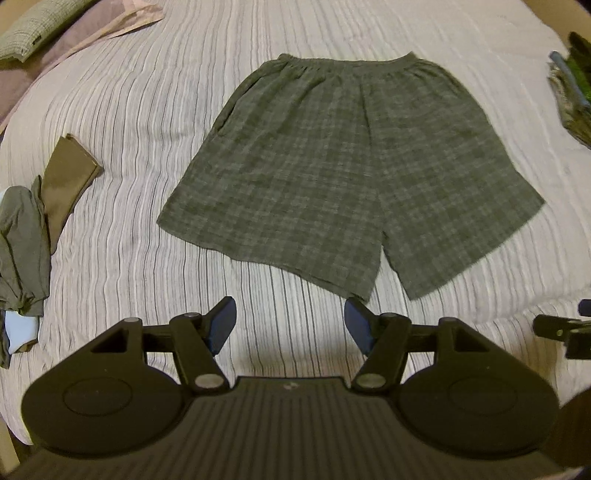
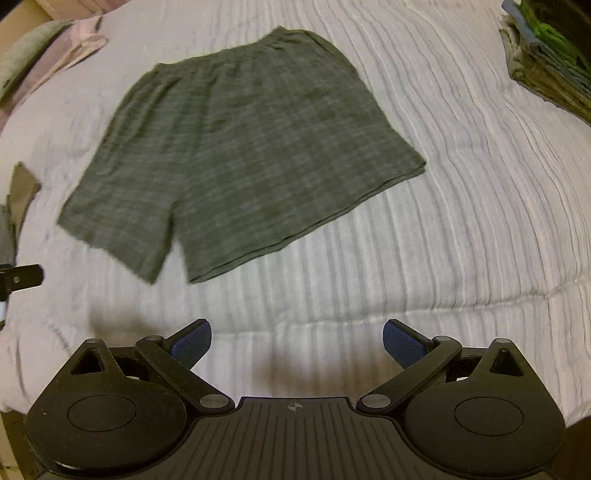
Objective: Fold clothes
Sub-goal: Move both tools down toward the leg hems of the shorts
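Grey-green plaid shorts (image 1: pixel 332 166) lie flat and spread out on the striped bedspread (image 1: pixel 147 110), waistband at the far side, both leg hems toward me. My left gripper (image 1: pixel 290 323) hovers open just short of the left leg's hem, with nothing between its blue pads (image 1: pixel 223 323). In the right wrist view the same shorts (image 2: pixel 240 155) lie ahead and to the left. My right gripper (image 2: pixel 297 341) is open and empty over bare bedspread (image 2: pixel 443 221), well short of the near hem.
A brown folded cloth (image 1: pixel 68 177) and crumpled grey-green garments (image 1: pixel 22 243) lie at the left. A pillow (image 1: pixel 33 29) sits at the far left. A stack of folded clothes (image 2: pixel 546 55) rests at the far right. The other gripper's tip (image 1: pixel 561 328) shows at the right edge.
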Action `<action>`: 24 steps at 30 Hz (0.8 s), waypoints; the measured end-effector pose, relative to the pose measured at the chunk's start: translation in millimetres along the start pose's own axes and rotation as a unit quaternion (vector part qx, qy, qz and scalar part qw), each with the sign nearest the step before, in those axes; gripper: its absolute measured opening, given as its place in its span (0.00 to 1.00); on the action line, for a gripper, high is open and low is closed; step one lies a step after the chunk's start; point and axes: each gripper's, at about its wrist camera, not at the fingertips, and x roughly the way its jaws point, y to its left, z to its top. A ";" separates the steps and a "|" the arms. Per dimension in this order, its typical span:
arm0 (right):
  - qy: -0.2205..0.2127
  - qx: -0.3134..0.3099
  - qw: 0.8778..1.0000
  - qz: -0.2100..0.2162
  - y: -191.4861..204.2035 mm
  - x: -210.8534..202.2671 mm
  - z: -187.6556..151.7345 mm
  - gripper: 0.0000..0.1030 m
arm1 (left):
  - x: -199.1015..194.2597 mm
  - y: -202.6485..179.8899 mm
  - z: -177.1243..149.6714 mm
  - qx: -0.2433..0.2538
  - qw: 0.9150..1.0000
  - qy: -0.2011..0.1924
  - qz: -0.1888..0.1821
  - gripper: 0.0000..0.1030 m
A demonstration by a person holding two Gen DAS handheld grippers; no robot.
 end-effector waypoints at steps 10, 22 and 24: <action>-0.049 0.015 0.998 0.024 -48.9 22.8 49.0 0.98 | 21.9 -0.8 22.6 -0.016 1.000 0.000 0.003 0.59; -0.163 0.075 0.980 0.089 -106.3 53.5 88.6 0.98 | 76.4 16.3 66.7 0.014 0.998 -0.047 -0.027 0.59; -0.174 0.082 0.977 0.096 -112.8 63.3 92.6 0.79 | 90.2 20.6 74.9 0.022 0.998 -0.052 -0.039 0.59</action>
